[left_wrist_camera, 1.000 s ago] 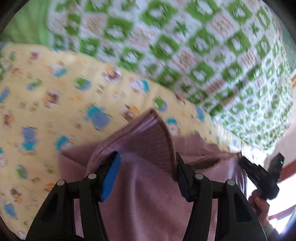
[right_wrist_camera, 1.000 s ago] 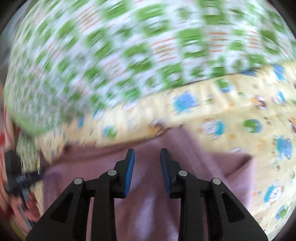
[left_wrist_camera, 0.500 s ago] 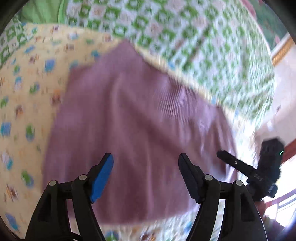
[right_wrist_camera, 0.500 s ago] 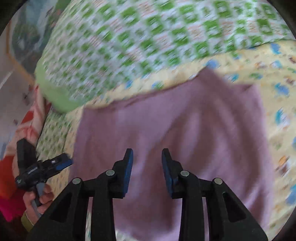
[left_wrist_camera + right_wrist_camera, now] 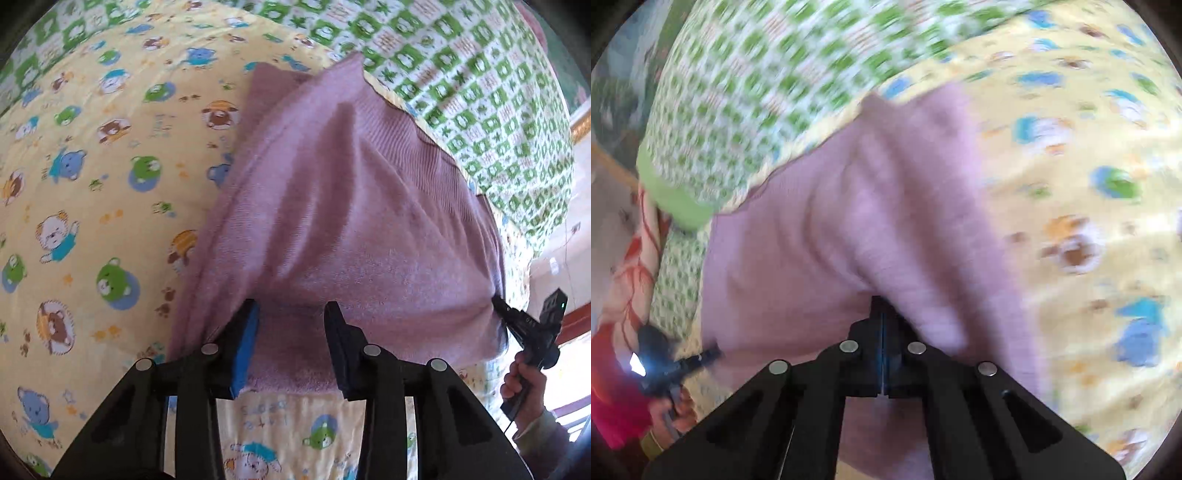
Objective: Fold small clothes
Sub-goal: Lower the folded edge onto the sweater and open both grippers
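Note:
A mauve knitted garment [image 5: 351,221] lies spread on a yellow cartoon-print sheet [image 5: 92,184], with soft creases across it. In the left wrist view my left gripper [image 5: 291,325] straddles the garment's near hem; its jaws are closing, the fabric lies between them and the pads do not press it. My right gripper [image 5: 882,314] is shut, pinching a bunch of the garment [image 5: 831,240] at its near edge. From the left wrist view, the right gripper [image 5: 496,301] bites the garment's right corner, held by a hand [image 5: 517,380]. The left gripper [image 5: 713,352] shows blurred at the right wrist view's lower left.
A green-and-white checked quilt [image 5: 461,74] lies along the far side of the sheet, its green-edged end [image 5: 676,199] near the garment's corner. A red and orange floral cloth [image 5: 624,277] lies beyond the bed's left side. The bed ends at a bright floor [image 5: 554,240].
Both grippers have drawn back from the garment's middle to its near edge. The right jaws have shut on the fabric and the left jaws have narrowed around the hem.

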